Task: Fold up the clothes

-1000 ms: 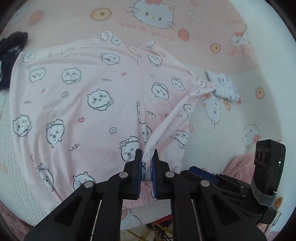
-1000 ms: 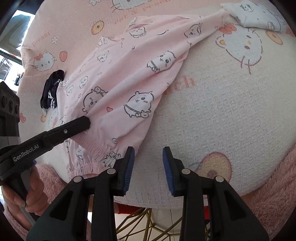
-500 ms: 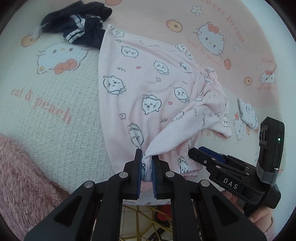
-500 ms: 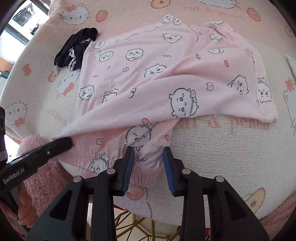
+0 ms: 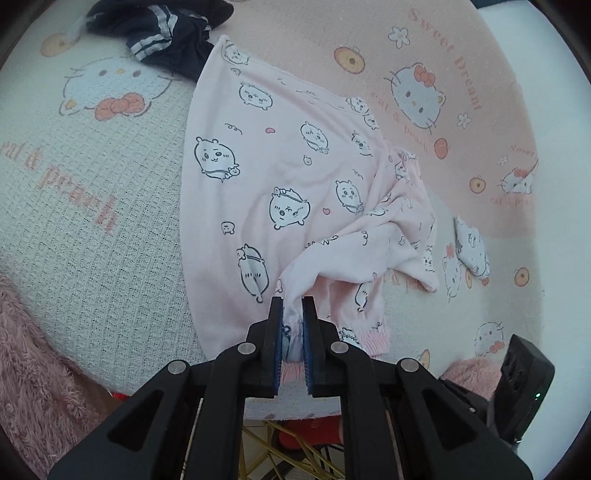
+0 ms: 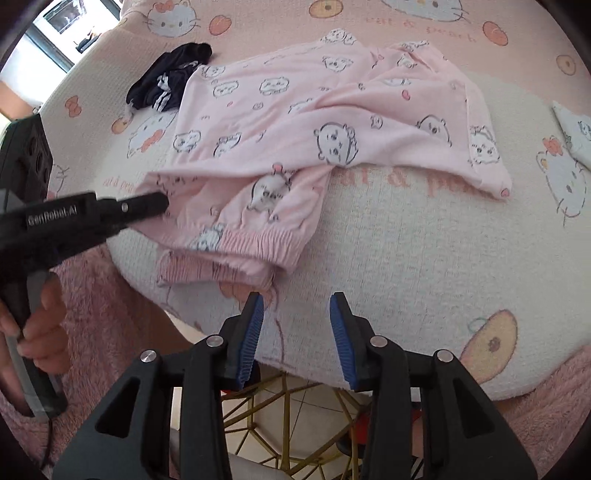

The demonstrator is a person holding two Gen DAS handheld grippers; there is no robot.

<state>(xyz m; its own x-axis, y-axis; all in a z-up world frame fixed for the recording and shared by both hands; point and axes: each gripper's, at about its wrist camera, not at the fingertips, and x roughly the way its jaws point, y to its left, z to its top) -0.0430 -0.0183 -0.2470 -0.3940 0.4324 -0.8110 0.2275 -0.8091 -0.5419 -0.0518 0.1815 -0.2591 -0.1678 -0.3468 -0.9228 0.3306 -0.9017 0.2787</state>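
Note:
Pink pajama pants (image 5: 295, 184) with cartoon prints lie on a Hello Kitty blanket (image 5: 92, 221), partly folded over; they also show in the right wrist view (image 6: 332, 122). My left gripper (image 5: 293, 306) is shut on a pinch of the pink fabric near the elastic cuff (image 5: 369, 338), at the blanket's near edge. In the right wrist view the left gripper (image 6: 155, 203) holds the fabric at the left. My right gripper (image 6: 297, 306) is open and empty, just in front of the gathered cuff (image 6: 240, 243), not touching it.
A dark striped garment (image 5: 162, 29) lies at the far left beside the pants, also in the right wrist view (image 6: 166, 77). A small folded white printed cloth (image 5: 471, 247) lies to the right. A fuzzy pink cover (image 5: 33, 350) hangs below the edge. A gold wire frame (image 6: 288, 402) stands underneath.
My left gripper has carried the pinched fabric left and toward the near edge, folding the pants over. My right gripper has drawn back a little from the cuff and stays open.

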